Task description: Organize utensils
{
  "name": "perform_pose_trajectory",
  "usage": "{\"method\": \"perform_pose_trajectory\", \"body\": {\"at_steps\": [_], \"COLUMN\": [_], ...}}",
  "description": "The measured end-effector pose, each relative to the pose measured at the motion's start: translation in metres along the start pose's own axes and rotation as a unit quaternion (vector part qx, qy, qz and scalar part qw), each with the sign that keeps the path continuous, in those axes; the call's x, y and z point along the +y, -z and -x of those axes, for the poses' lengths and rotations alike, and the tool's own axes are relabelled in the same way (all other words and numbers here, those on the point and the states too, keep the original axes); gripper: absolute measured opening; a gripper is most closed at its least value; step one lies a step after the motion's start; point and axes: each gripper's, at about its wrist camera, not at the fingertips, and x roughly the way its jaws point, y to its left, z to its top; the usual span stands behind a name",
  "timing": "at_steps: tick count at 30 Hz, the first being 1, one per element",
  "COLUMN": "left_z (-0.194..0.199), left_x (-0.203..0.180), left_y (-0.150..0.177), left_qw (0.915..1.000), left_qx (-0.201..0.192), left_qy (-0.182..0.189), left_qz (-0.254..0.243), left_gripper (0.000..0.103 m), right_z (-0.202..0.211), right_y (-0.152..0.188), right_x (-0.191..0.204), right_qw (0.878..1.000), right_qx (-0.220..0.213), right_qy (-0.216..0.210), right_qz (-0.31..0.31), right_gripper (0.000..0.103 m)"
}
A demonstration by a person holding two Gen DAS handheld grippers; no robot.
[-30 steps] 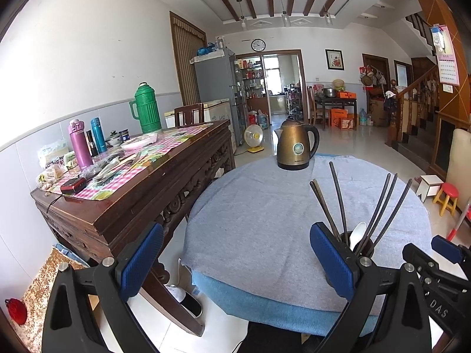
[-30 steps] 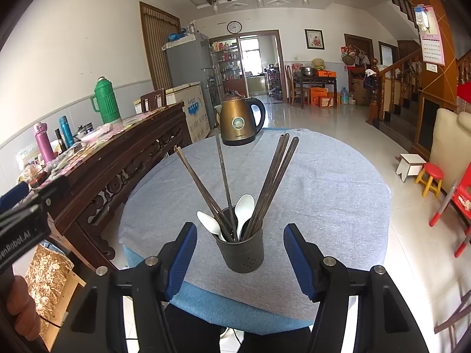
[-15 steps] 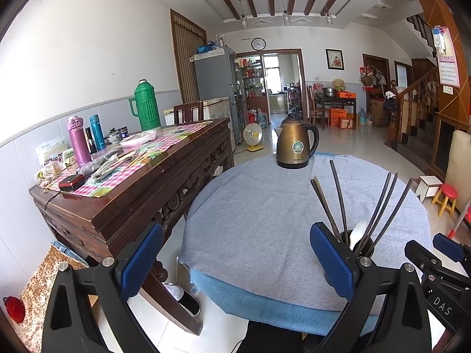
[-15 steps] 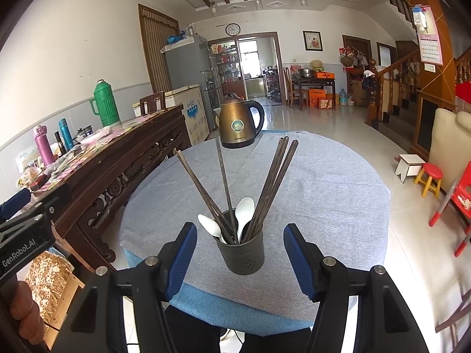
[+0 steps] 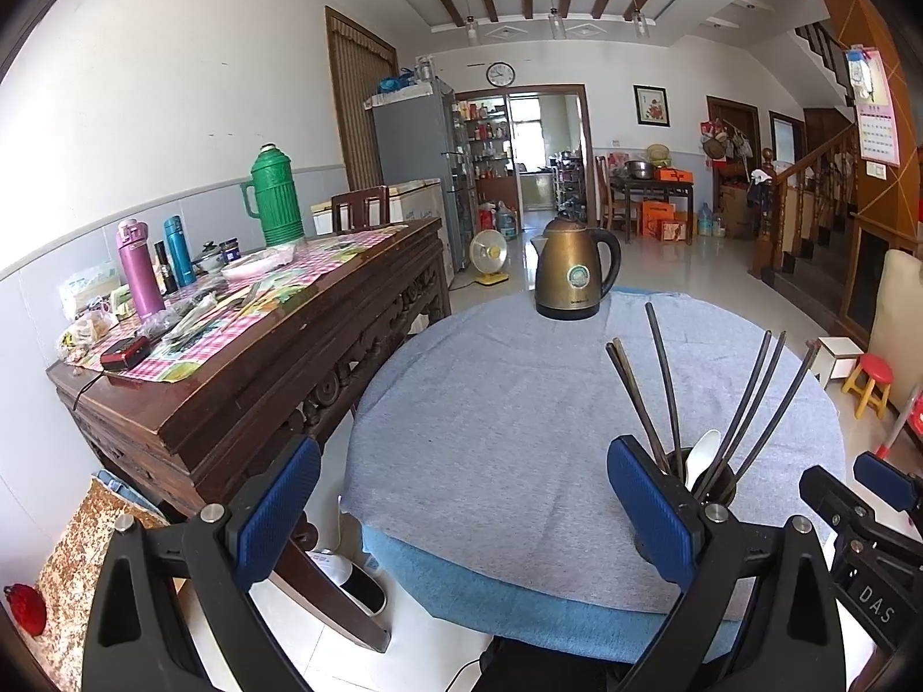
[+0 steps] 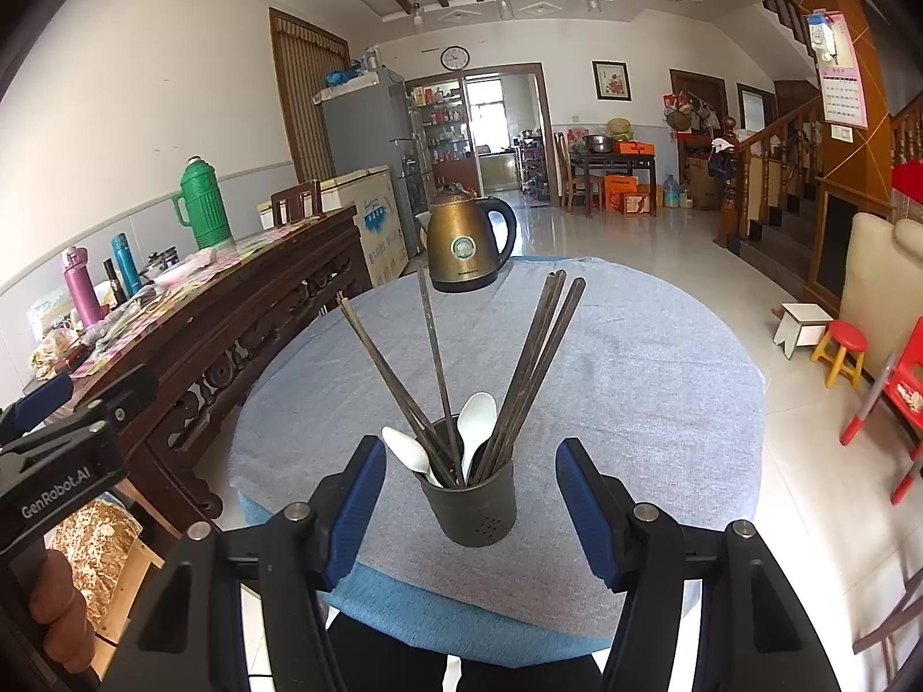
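A dark grey utensil holder (image 6: 468,504) stands near the front edge of the round table with the grey cloth (image 6: 634,380). It holds several dark chopsticks (image 6: 536,357) and two white spoons (image 6: 477,424). My right gripper (image 6: 470,510) is open and empty, its jaws either side of the holder, just in front of it. My left gripper (image 5: 461,513) is open and empty at the table's front left edge; the holder (image 5: 706,478) shows behind its right finger (image 5: 649,510). The right gripper also shows at the right in the left wrist view (image 5: 865,519).
A brass-coloured kettle (image 6: 464,248) stands at the table's far side. A long dark wooden sideboard (image 5: 248,369) with flasks and clutter runs along the left wall. Small stools (image 6: 839,349) and a red chair stand on the floor to the right.
Both grippers have drifted slightly; the views are nearly the same. The holder and utensils have not moved.
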Motion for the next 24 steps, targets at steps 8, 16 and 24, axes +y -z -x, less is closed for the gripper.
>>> {"method": "perform_pose_trajectory", "body": {"at_steps": [8,16,24], "left_z": [-0.005,-0.011,-0.042], "left_x": [-0.004,-0.004,-0.011], "left_y": [-0.006,-0.014,-0.011], "left_qw": [0.9999,0.9996,0.9993], "left_qx": [-0.008,-0.025,-0.024], "left_qy": [0.007,0.010,0.028], "left_qz": [-0.007,-0.009,-0.012], "left_gripper": [0.100,0.100,0.100], "right_z": [-0.015,-0.029,-0.050], "right_y": [-0.004,-0.006,-0.003], "right_x": [0.000,-0.004,-0.011], "right_qw": [1.000,1.000,1.000], "right_qx": [0.001,-0.003,0.000], "right_qy": [0.002,0.004,-0.002], "right_qz": [-0.003,-0.009,-0.010], "right_gripper": [0.066,0.066,0.066]}}
